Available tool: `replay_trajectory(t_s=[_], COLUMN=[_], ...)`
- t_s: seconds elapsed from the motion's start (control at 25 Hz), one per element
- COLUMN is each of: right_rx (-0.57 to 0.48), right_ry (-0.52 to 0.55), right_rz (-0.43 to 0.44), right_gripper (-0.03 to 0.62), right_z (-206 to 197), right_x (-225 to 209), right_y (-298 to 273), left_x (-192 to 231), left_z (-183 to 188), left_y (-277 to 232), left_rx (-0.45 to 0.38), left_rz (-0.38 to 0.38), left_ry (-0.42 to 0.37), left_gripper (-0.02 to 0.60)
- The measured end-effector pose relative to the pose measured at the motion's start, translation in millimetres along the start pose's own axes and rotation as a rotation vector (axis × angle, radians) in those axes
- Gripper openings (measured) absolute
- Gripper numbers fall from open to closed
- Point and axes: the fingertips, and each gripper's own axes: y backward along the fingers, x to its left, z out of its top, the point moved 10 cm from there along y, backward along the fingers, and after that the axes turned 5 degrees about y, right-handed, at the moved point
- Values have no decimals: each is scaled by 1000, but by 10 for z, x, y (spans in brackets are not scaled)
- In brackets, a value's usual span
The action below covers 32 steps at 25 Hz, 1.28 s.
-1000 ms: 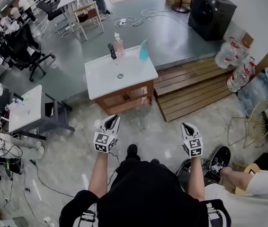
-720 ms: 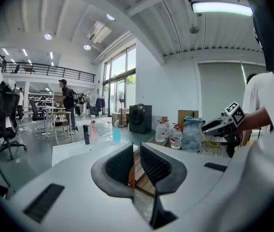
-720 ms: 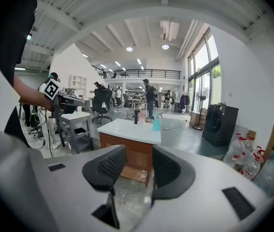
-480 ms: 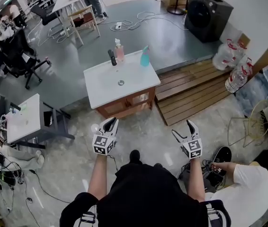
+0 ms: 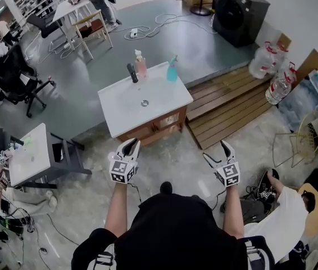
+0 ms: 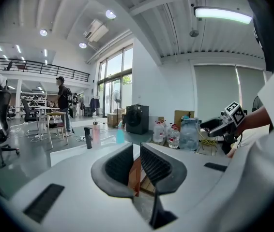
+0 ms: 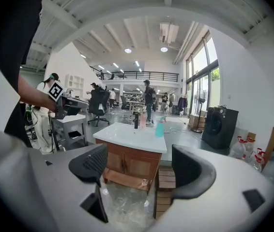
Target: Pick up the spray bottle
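Observation:
The teal spray bottle (image 5: 172,70) stands at the far right corner of a white sink vanity (image 5: 162,106), beside a pink soap bottle (image 5: 140,64) and a black tap (image 5: 131,72). It also shows small in the left gripper view as the spray bottle (image 6: 120,135) and in the right gripper view as the spray bottle (image 7: 159,127). Both grippers are held out over the floor, well short of the vanity. My left gripper (image 5: 128,146) has its jaws almost together, only a thin slit between them, nothing held. My right gripper (image 5: 217,151) has just been opening; its jaws stand wide with nothing between them.
A wooden slatted platform (image 5: 226,108) lies right of the vanity, with water jugs (image 5: 263,61) and a black washing machine (image 5: 239,13) beyond. A small white table (image 5: 30,156) stands at the left. A person (image 5: 282,212) crouches at my right. Cables run over the floor.
The right jaws went from shut to wide open. Both grippers moved forward with me toward the vanity, which now sits lower and nearer in the head view. The left jaws look unchanged.

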Motion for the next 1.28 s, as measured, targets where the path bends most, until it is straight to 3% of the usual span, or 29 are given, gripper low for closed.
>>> replay_trajectory(t_s=[0.36,0.64,1.04,1.28], right_rx=[-4,12,43,17], right_ry=[-11,-31,-10,15], right_rz=[-8,-3,45,45], right_gripper=[431,431,431,431], right_z=[154,181,158,288], right_x=[425,564,285,-217], right_y=[-329,-573,-1047,-1485], left_x=[516,836,993,1121], left_z=[-17,-151,-82,-24], left_y=[29,135,-165,-492], left_rx=[-3,28,26,41], left_rz=[-44,-24,20,72], left_ry=[-20,4,15,39], left_gripper=[55,55,55,55])
